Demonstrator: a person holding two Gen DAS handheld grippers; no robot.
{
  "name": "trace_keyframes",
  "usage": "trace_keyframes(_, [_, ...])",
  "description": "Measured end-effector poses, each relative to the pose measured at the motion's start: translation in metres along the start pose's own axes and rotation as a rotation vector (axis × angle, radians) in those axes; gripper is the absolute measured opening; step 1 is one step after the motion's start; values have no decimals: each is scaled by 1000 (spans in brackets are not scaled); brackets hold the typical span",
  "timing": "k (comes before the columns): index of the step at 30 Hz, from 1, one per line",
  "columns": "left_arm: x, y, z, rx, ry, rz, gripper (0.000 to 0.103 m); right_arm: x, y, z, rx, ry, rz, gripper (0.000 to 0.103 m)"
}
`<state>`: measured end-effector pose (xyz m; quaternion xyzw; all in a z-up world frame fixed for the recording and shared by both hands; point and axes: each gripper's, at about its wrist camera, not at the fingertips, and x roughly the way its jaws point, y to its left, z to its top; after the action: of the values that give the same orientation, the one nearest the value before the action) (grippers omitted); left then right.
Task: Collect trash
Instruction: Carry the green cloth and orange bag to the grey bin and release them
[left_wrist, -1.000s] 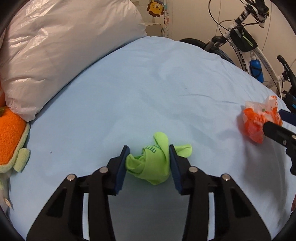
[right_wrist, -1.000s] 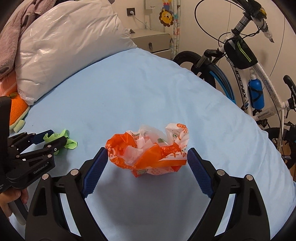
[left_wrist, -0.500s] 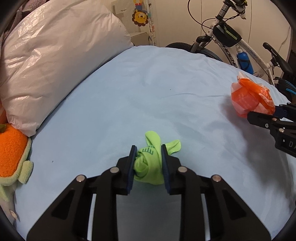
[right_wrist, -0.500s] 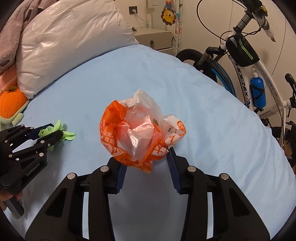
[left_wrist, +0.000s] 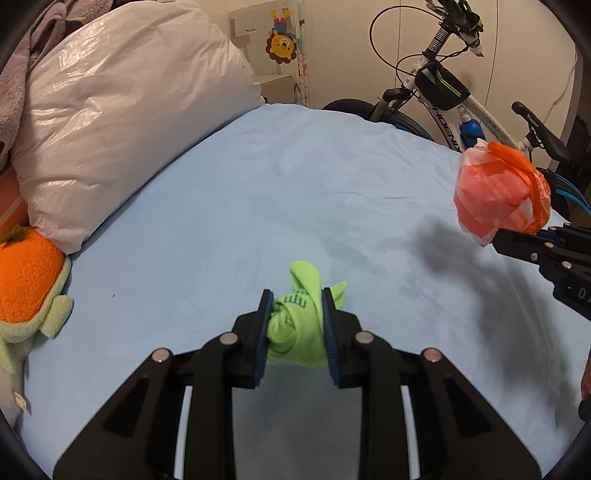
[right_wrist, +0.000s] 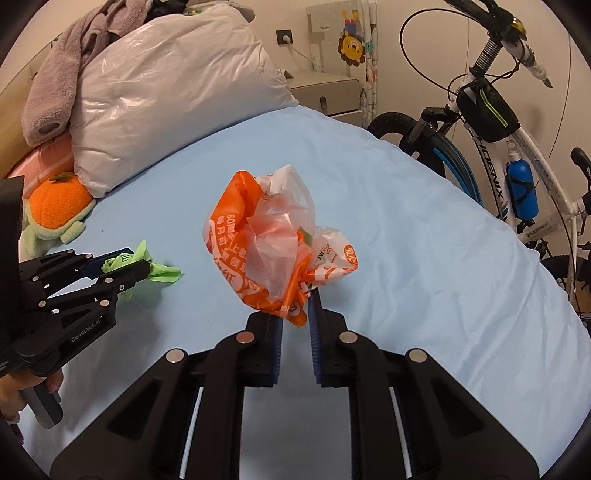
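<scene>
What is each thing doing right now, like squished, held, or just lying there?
Green wrapper: crumpled, pinched in the left tongs.
Orange bag: crumpled, gripped at its bottom by the right tongs, whose jaws are closing on it.
Pillow: lying on the bed, in shiny plastic.
Plush toy: lying beside the pillow.
Bicycle: standing by the bed.

The left gripper clamps a crumpled green wrapper above a blue bed; at right, the right gripper grips an orange bag, a bicycle behind.
</scene>
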<state>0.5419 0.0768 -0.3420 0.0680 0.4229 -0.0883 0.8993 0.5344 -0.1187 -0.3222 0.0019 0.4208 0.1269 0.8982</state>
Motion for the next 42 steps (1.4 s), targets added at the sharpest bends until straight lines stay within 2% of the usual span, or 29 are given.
trace_keyframes(9, [-48, -16, -22, -25, -9, -30, 26, -49, 9, -25, -24, -3, 25, 12])
trace_keyframes(18, [-127, -44, -53, -26, -33, -47, 26, -120, 15, -56, -30, -24, 40, 12])
trace_keyframes(26, [-237, -86, -91, -27, -73, -55, 26, -232, 17, -97, -10, -79, 56, 12])
trace_keyframes(34, [-353, -148, -131, -1, -94, -103, 26, -351, 23, -161, -18, -86, 46, 12])
trace_keyframes(42, [-426, -216, -169, 96, -78, -187, 26, -443, 17, -229, 9, -86, 15, 12])
